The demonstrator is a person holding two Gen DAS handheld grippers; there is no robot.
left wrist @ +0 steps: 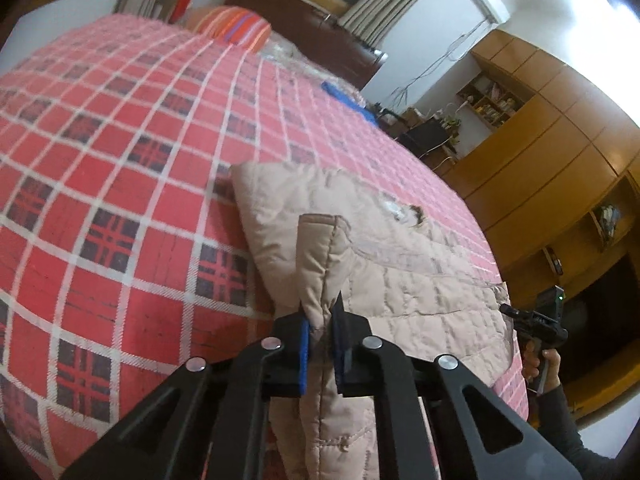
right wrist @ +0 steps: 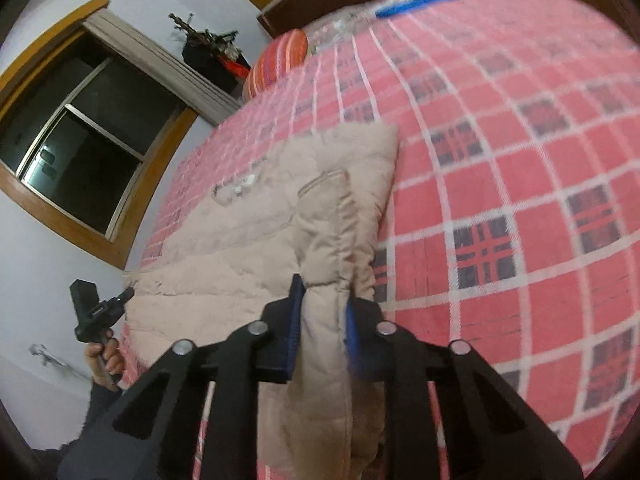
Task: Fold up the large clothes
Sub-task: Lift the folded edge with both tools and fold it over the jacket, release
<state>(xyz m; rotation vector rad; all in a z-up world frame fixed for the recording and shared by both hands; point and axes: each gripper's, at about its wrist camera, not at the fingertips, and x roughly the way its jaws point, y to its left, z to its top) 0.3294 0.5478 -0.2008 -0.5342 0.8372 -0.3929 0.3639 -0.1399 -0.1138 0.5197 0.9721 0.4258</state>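
A puffy beige coat (left wrist: pixel 384 272) lies on a big bed with a red checked blanket (left wrist: pixel 120 152). The coat sits just ahead of both grippers, near the edge of the bed.

The left gripper (left wrist: pixel 320 316) is squeezed tight on a thick fold of the coat. The cloth bunches up between its two blue pads (left wrist: pixel 305 344) and hangs down under them. Ahead of it, a flap with stitching (left wrist: pixel 320 240) stands up from the coat. Far off to its right, a hand (left wrist: pixel 540 364) holds the other gripper at the bed's edge.

The right gripper (right wrist: pixel 322 300) is also squeezed tight on a fat roll of the coat. The roll is so thick that it fills the space between the jaws. Ahead of it is the coat's rounded corner (right wrist: pixel 380 140). Far off to its left, a hand (right wrist: pixel 104 356) holds the other gripper, near the coat's side.

Far ahead of both grippers, a striped orange pillow (left wrist: pixel 236 26) rests on the bed. A blue thing (left wrist: pixel 348 98) and some clear plastic (left wrist: pixel 284 50) lie there too. None of them touches the coat. A dark window (right wrist: pixel 80 128) is on the wall to the left of the right gripper. Wooden cupboards (left wrist: pixel 560 152) stand to the right of the left gripper.
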